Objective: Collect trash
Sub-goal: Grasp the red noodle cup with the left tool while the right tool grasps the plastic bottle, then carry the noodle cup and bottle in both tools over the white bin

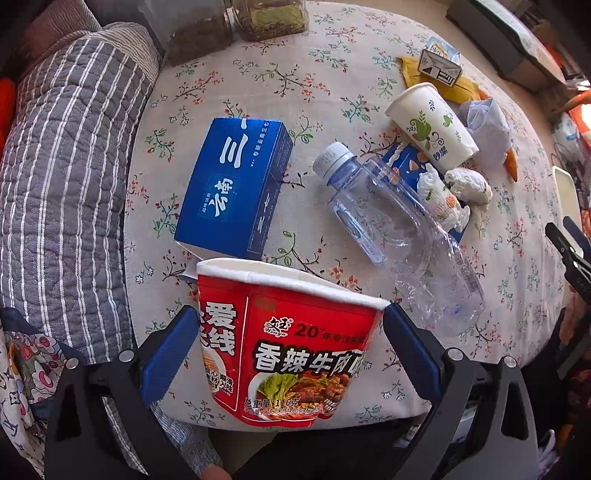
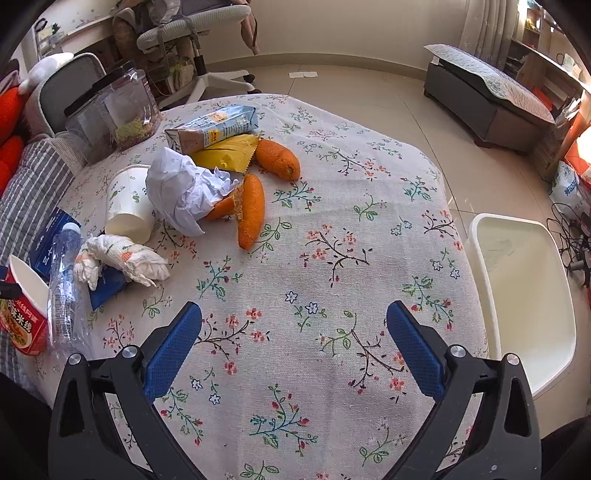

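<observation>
Left gripper clamped on noodle cup at table edge; right gripper spread apart, holding nothing.

The noodle cup hides the blue box's near end. The paper cup covers part of the crumpled paper. Far jars are cut off.

Bare tablecloth right of orange peels.
</observation>
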A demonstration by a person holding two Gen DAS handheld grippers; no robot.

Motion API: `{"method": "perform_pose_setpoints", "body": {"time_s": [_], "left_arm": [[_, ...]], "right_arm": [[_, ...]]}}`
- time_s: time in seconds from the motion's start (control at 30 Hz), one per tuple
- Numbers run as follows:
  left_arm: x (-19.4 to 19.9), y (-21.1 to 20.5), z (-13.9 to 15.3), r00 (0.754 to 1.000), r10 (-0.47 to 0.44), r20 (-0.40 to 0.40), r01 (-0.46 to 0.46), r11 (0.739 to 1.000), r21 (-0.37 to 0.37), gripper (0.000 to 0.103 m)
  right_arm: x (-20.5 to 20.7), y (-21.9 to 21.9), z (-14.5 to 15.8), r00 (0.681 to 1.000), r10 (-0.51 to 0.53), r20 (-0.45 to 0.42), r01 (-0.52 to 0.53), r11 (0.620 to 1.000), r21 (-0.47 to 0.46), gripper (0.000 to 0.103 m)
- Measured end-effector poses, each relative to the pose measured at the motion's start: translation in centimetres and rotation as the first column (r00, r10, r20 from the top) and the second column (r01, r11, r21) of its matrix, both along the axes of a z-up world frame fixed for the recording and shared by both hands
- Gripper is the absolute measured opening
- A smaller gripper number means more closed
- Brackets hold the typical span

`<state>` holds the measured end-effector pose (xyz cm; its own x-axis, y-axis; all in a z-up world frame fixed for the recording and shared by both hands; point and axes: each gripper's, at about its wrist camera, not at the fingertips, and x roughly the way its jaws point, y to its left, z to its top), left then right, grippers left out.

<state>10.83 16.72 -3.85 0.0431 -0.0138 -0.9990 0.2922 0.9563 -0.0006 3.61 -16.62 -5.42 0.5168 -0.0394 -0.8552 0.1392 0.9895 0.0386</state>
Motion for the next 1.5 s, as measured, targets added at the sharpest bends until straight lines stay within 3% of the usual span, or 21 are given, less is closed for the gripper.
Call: {"method": "perform_pose_setpoints", "body": {"time_s": [0.1,0.23,0.43,0.63,0.87,0.93,1.03,1.13,1.17,1.2,1.5], "left_arm": [[-0.6,0.4,-1.1,0.998,-0.033,-0.056,0.034,0.999,0.003,0.097],[-0.7,1.6,-1.0,0.999,0.019,-0.026,-0.021,0.998,-0.066,0.097],[-1.7,0.9,-0.3,1.0,-0.004,0.002,0.005,0.998,-0.067,0.091],[-2.9,1.1,4.4,0.985,0.027,0.17,-0.017,0.998,-0.057,0.09],[-3.2,3.1,9.7,0.907,0.133,0.4,-0.122,0.991,-0.052,0.091],[-3.0,3.7,10.1,0.896,0.143,0.421,-0.131,0.99,-0.058,0.091],[-3.3,3.5,10.0,0.891,0.161,0.425,-0.14,0.987,-0.079,0.091],[-3.4,3.5,9.3,0.883,0.187,0.43,-0.163,0.982,-0.094,0.091],[-3.3,3.6,9.2,0.879,0.203,0.431,-0.175,0.979,-0.104,0.091],[-3.4,3.5,8.9,0.874,0.22,0.433,-0.19,0.975,-0.112,0.091],[-3.4,3.0,9.3,0.795,0.327,0.512,-0.294,0.944,-0.146,0.091]], "right_arm": [[0.1,0.7,-0.3,1.0,0.03,-0.004,-0.03,0.999,-0.013,0.096],[0.3,1.9,-0.5,0.998,0.066,-0.01,-0.066,0.997,-0.033,0.096],[0.7,4.2,0.2,0.988,0.152,-0.012,-0.152,0.988,0.01,0.096],[1.8,9.2,1.1,0.953,0.299,-0.042,-0.291,0.947,0.14,0.096],[3.8,17.2,1.2,0.888,0.44,-0.133,-0.421,0.895,0.149,0.096],[4.4,18.3,0.6,0.885,0.44,-0.156,-0.419,0.896,0.148,0.091],[5.2,18.8,-0.7,0.877,0.435,-0.206,-0.391,0.893,0.222,0.078],[5.7,19.1,-2.1,0.869,0.426,-0.251,-0.355,0.892,0.281,0.053],[5.7,19.1,-2.5,0.861,0.439,-0.255,-0.357,0.88,0.313,0.038],[5.7,19.2,-2.7,0.854,0.456,-0.25,-0.364,0.867,0.339,0.035],[4.0,17.5,0.2,0.883,0.454,-0.119,-0.391,0.851,0.35,0.032]]}}
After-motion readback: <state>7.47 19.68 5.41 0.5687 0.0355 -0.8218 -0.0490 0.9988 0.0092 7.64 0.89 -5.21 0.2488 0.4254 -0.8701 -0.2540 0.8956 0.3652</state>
